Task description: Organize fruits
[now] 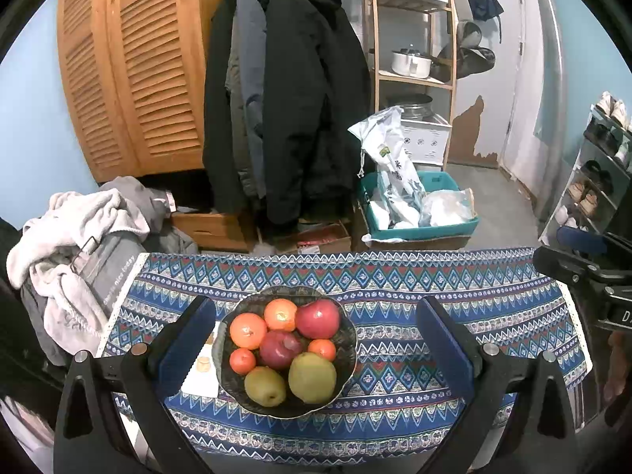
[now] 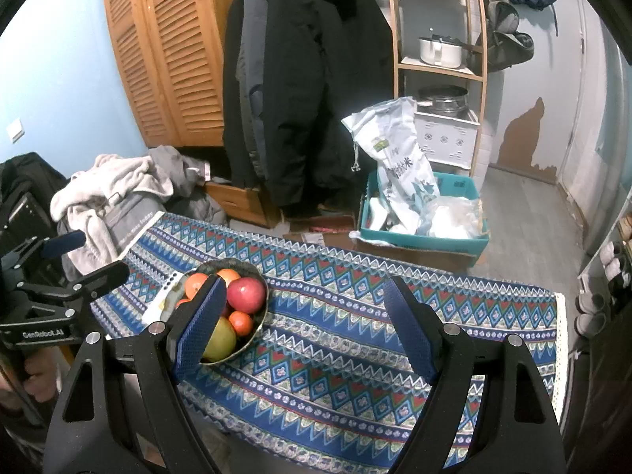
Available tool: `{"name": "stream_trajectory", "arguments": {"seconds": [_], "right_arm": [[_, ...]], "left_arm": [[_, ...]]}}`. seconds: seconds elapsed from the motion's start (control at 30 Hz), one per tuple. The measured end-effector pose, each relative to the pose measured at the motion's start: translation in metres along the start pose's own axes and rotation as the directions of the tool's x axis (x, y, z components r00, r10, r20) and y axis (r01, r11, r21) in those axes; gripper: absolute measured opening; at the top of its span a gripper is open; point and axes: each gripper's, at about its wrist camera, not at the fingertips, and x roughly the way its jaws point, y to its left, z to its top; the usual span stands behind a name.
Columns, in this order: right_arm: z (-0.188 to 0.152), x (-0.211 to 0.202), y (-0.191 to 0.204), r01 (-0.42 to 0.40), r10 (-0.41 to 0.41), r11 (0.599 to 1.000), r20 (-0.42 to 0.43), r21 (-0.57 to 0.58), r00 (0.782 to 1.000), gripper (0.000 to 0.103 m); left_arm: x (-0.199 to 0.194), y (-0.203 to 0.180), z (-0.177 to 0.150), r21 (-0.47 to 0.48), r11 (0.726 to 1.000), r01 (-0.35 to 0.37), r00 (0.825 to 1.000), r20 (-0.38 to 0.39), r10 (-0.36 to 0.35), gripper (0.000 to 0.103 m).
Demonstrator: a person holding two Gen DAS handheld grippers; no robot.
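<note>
A dark patterned bowl [image 1: 352,339] stands on the blue patterned tablecloth [image 1: 395,355]. It holds two red apples [image 1: 318,319], two green pears [image 1: 312,377] and several oranges [image 1: 248,331]. My left gripper [image 1: 316,304] is open, and the bowl shows between its blue-padded fingers [image 1: 193,339] without touching them. In the right wrist view the bowl [image 2: 258,326] lies partly behind the left finger [image 2: 201,324]. My right gripper [image 2: 304,282] is open over bare cloth to the right of the bowl, with nothing between its pads. Each gripper shows at the edge of the other's view: left gripper [image 2: 91,258], right gripper [image 1: 568,247].
A white card [image 1: 199,371] lies under the bowl's left side. A heap of clothes [image 1: 79,237] sits by the table's left end. Beyond the far edge are hanging coats [image 1: 292,98], a teal crate of bags [image 1: 418,205], a wooden shelf [image 1: 414,79] and a shoe rack [image 1: 592,181].
</note>
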Motion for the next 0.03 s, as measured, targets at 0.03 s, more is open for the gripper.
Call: {"name": "stream_trajectory", "arguments": {"seconds": [0.03], "right_arm": [[-0.0002,0.0000,0.0003,0.001,-0.001,1.000,-0.001,-0.001,1.000,0.081]], "left_arm": [[0.0000,-0.0001,-0.0002,0.001,1.000,-0.002,1.000,-0.003,0.002,0.102]]}}
